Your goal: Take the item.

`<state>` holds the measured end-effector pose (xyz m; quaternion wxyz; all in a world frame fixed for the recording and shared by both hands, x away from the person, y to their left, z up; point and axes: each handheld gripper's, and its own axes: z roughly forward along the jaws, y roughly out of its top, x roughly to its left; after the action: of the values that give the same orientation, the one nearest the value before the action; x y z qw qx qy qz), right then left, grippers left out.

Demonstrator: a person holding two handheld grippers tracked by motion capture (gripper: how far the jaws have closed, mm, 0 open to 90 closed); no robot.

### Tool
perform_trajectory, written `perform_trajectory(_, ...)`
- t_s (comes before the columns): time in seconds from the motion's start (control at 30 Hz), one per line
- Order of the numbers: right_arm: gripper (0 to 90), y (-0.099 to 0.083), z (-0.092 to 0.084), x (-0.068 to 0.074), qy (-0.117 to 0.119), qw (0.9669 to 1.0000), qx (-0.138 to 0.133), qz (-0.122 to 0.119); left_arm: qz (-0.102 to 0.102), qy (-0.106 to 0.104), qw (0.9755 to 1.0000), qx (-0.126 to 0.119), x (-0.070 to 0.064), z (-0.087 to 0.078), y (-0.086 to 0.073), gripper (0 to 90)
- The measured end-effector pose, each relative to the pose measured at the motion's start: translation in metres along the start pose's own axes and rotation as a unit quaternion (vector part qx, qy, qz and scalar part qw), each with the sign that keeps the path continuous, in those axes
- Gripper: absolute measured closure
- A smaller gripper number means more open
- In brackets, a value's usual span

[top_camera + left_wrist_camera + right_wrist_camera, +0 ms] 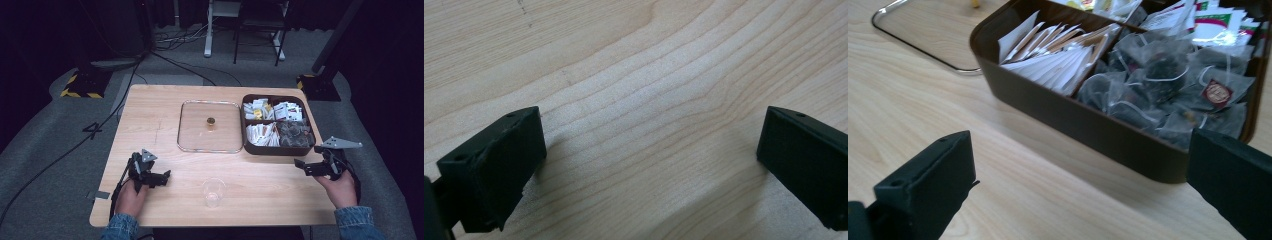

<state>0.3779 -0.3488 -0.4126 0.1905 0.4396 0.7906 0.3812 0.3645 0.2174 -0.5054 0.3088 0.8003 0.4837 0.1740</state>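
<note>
The wooden table point(165, 100) carries everything, and most of its left half is bare, so the left gripper point(161, 178), jaws spread wide and holding nothing over plain wood near the front-left corner, has open room to travel. The brown compartment box point(248, 146) sits toward the right edge, packed with paper sachets and mesh tea bags point(1168, 75); its near wall point(1088, 127) stands just ahead of the right gripper point(301, 165), whose jaws are likewise spread and empty. That gripper hangs close to the table's right edge, so a wide swing outward would likely take it off the table, and a low approach could shove the box rather than clear its wall. The clear lid point(210, 126) lies flat just left of the box, touching or nearly so. The clear plastic cup point(214, 191) stands upright near the front edge, between the two grippers; light as it looks, a careless brush from either could tip it or push it over that edge.
</note>
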Motion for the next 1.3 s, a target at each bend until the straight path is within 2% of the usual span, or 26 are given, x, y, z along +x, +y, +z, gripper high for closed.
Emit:
perform_trajectory(0.1,1.0,0.01,0.002,-0.009,-0.013,0.9999,0.007,-0.002,0.0,0.0,1.0,0.0,0.0,0.0,0.0,0.0)
perform_trajectory(0.23,1.9,0.018,0.003,-0.016,-0.021,0.9998,0.004,0.002,0.0,0.0,1.0,0.0,0.0,0.0,0.0,0.0)
perform_trajectory(0.27,1.9,0.023,0.002,-0.02,-0.03,0.9995,-0.001,0.004,0.0,0.0,1.0,0.0,0.0,0.0,0.0,0.0)
perform_trajectory(0.47,1.1,0.037,0.004,-0.033,-0.039,0.9992,-0.004,0.0,0.0,0.0,1.0,0.0,0.0,0.0,0.0,0.0)
perform_trajectory(0.57,0.0,0.041,0.005,-0.037,-0.034,0.9994,-0.009,-0.004,0.001,0.0,1.0,0.001,0.0,0.0,0.0,0.0)
perform_trajectory(0.67,0.0,0.046,0.005,-0.045,-0.032,0.9991,-0.026,-0.007,0.0,0.0,1.0,0.0,0.0,0.0,0.0,0.0)
perform_trajectory(0.83,0.0,0.053,0.01,-0.054,-0.029,0.9993,-0.021,0.001,0.0,0.0,1.0,0.0,0.0,0.0,0.0,0.0)
perform_trajectory(0.93,8.3,0.058,0.012,-0.061,-0.017,0.9997,-0.016,0.008,0.0,0.0,1.0,0.0,0.0,0.0,0.0,0.0)
perform_trajectory(1.03,8.3,0.06,0.015,-0.065,-0.009,0.9996,-0.016,0.019,0.0,0.0,1.0,0.0,0.0,0.0,0.0,0.0)
perform_trajectory(1.07,14.5,0.062,0.019,-0.068,0.007,0.9996,-0.012,0.026,0.0,0.0,1.0,0.0,0.0,0.0,0.0,0.0)
perform_trajectory(1.1,16.0,0.063,0.021,-0.069,0.015,0.9995,-0.009,0.026,0.0,0.0,1.0,0.0,0.0,0.0,0.0,0.0)
perform_trajectory(1.2,16.3,0.064,0.025,-0.069,0.011,0.9996,-0.002,0.026,0.0,0.0,1.0,0.0,0.0,0.0,0.0,0.0)
perform_trajectory(1.3,20.7,0.066,0.036,-0.069,0.012,0.9997,0.015,0.015,0.0,0.0,1.0,0.0,0.0,0.0,0.0,0.0)
